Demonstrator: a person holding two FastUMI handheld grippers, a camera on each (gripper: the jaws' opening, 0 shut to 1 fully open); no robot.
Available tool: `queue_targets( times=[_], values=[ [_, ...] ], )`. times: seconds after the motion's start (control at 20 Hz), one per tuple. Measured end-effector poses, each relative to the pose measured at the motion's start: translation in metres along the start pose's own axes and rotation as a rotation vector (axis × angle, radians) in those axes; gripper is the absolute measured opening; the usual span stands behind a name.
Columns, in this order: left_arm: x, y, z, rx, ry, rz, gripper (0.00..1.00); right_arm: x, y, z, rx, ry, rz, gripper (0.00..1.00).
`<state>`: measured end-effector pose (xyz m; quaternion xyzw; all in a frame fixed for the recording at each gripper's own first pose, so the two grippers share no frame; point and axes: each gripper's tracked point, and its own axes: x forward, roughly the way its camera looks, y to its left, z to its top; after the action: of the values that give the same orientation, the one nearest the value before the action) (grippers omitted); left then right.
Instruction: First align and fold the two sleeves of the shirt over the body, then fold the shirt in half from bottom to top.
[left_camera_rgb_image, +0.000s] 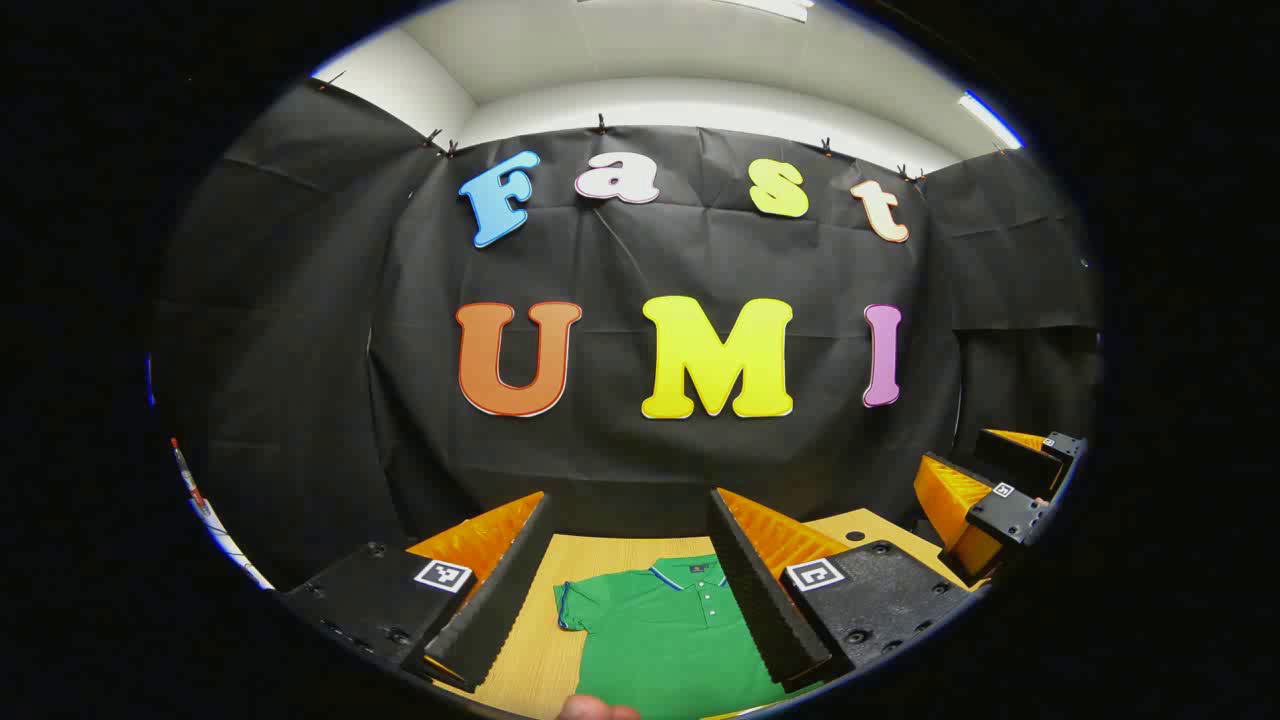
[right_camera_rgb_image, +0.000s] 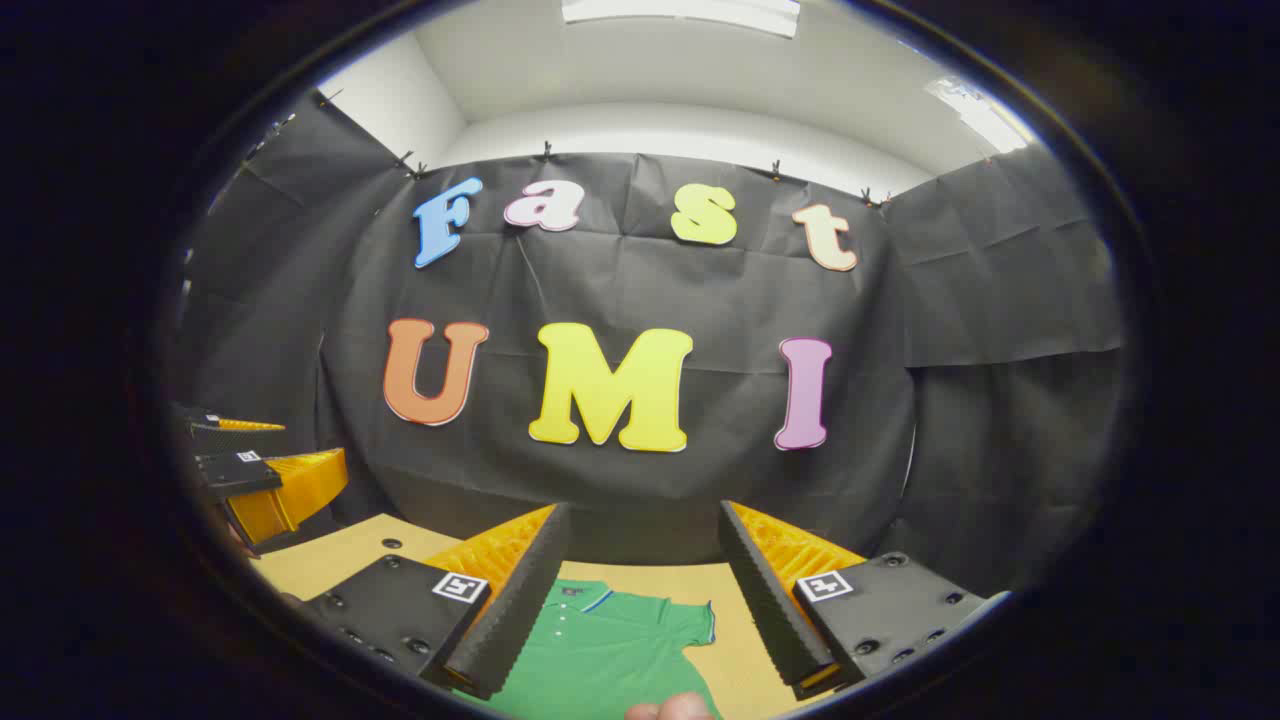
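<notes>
- Green shirt (left_camera_rgb_image: 665, 635) lies flat on the table (left_camera_rgb_image: 530, 660), collar toward the far wall.
- Left claw (left_camera_rgb_image: 630, 590) hovers above it, spread wide.
- Right claw (right_camera_rgb_image: 635, 600) likewise wide, holding nothing.

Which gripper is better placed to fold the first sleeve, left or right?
Roughly equal. The left gripper, open, faces the shirt's sleeve on its side; the right gripper, open, faces the other sleeve. Both are raised above the table.
</notes>
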<state>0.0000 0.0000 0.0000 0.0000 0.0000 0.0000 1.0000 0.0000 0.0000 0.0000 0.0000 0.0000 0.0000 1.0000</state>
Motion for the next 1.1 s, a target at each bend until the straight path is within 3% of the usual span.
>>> queue_targets(
  times=[0.45,1.1],
  values=[
    [0.011,0.002,-0.001,-0.002,-0.015,0.007,0.98,0.015,-0.003,-0.012,0.008,0.029,0.0,0.94],
    [0.025,-0.011,-0.034,0.002,0.064,-0.012,0.98,0.036,-0.023,-0.033,0.022,0.1,0.026,0.96]
  ],
)
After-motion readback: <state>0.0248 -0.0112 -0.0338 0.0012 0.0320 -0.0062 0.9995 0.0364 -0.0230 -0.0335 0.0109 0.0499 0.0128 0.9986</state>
